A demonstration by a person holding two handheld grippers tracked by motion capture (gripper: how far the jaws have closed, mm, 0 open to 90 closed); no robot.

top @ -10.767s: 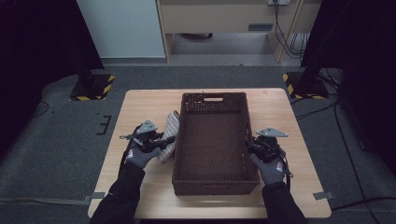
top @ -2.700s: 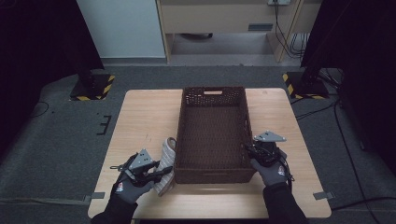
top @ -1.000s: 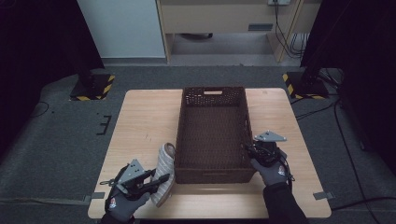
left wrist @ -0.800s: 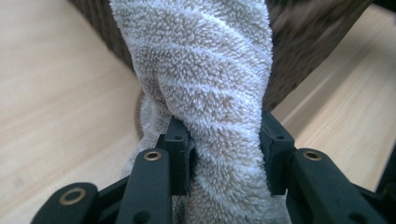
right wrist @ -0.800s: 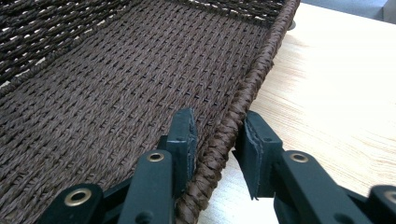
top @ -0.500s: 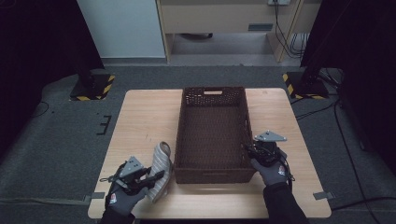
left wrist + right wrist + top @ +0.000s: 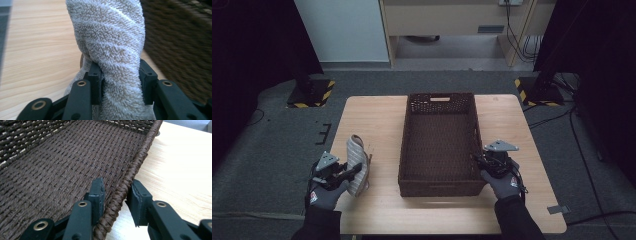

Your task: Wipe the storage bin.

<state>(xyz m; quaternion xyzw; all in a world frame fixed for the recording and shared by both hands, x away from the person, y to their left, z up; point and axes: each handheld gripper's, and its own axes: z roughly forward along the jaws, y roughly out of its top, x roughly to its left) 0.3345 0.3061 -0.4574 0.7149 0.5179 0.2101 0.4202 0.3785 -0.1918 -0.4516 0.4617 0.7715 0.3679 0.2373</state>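
L gripper (image 7: 120, 82) is clenched on a rolled grey towel (image 7: 110, 45), jaws pressing into the pile at mid-roll; the towel sits over the table (image 7: 377, 115) just left of the brown woven basket (image 7: 439, 142), apart from its wall. R gripper (image 7: 116, 197) straddles the basket rim (image 7: 132, 173), one jaw inside, one outside; a gap shows on both sides, so it reads as released, not pinching. Risks: soft roll may unwind or slip from the narrow bite if swung; the free end may catch the basket wall on the way in; with the R grip loose the basket may skid if bumped. Unclear: the towel's lower end is behind the jaws, its contact w/ the table can't be told; basket is blurred in the left gripper view.
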